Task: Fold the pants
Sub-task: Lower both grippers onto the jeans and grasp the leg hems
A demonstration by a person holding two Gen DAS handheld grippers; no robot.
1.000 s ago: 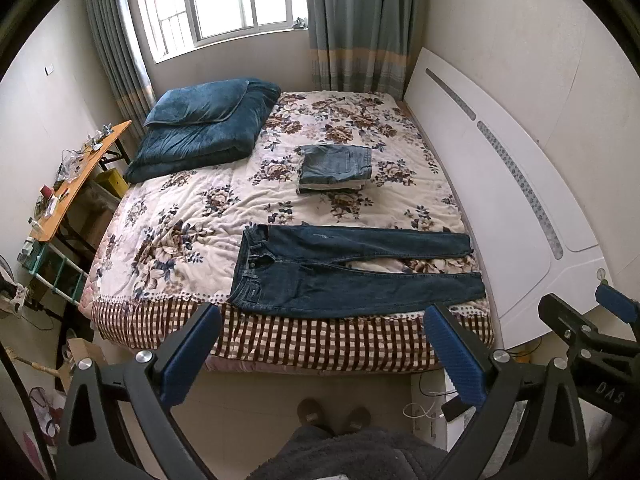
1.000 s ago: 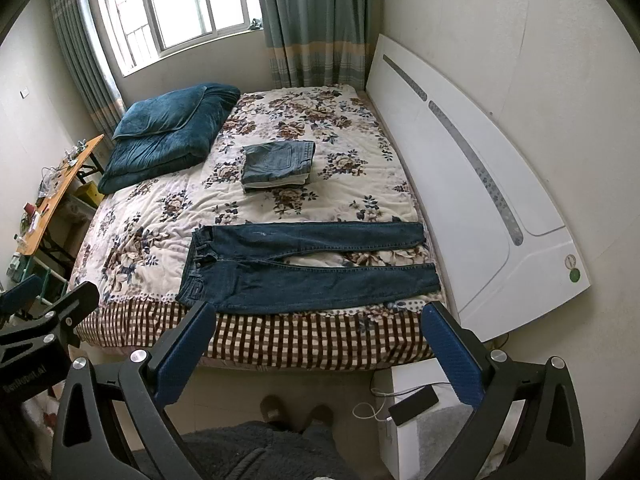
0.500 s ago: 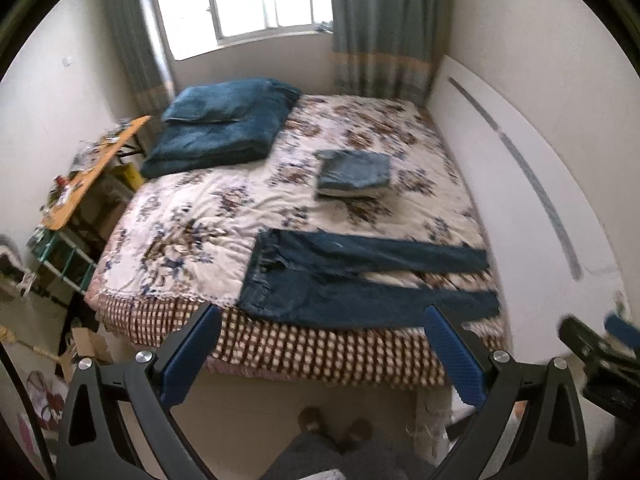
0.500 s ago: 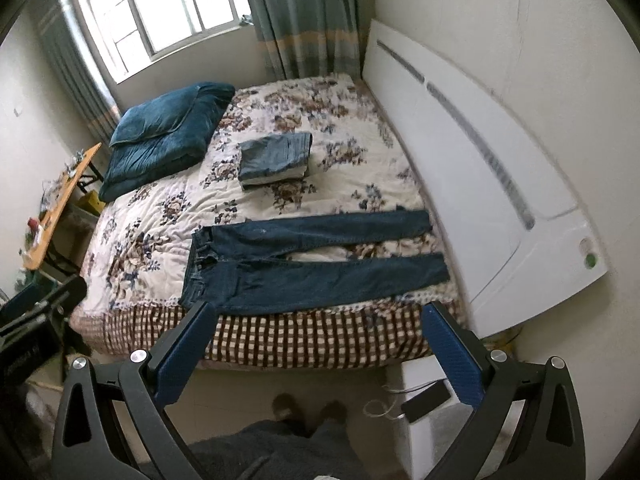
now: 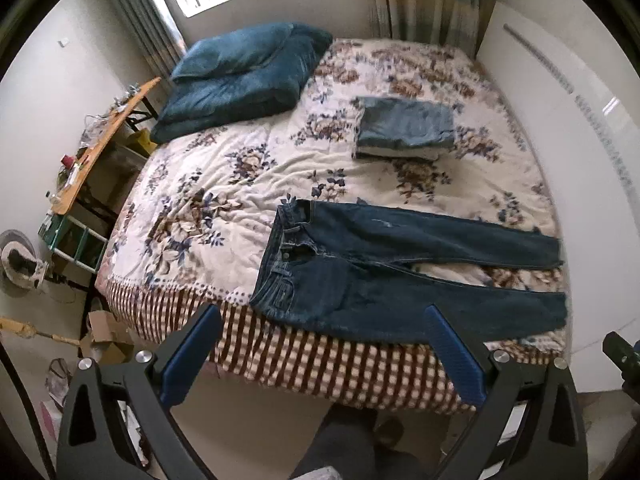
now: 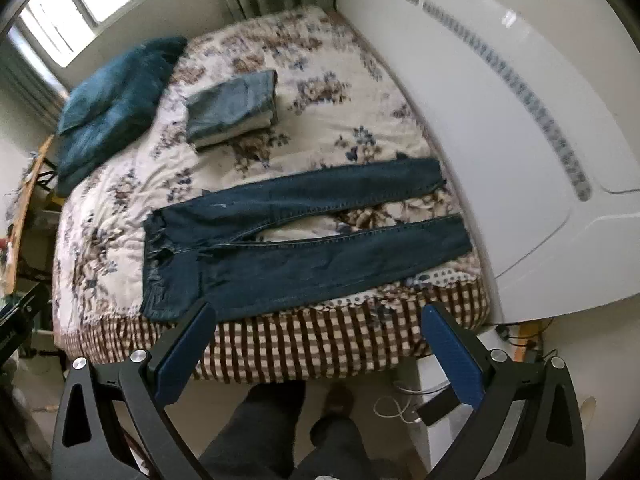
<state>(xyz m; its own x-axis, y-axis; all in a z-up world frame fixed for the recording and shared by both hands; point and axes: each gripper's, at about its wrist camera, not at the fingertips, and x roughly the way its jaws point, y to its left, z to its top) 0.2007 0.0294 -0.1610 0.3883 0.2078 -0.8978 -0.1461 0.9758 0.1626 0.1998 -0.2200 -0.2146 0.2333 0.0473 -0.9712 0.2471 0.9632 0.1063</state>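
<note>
Dark jeans spread flat along the near edge of the bed, both grippers held above the floor in front of it

The left gripper and right gripper each have their blue-padded fingers spread wide apart, holding nothing and well clear of the jeans. The waistband lies to the left, the two legs splayed toward the white headboard. A folded stack of lighter jeans rests farther back, near a blue quilt. The person's legs stand beside the bed
</note>
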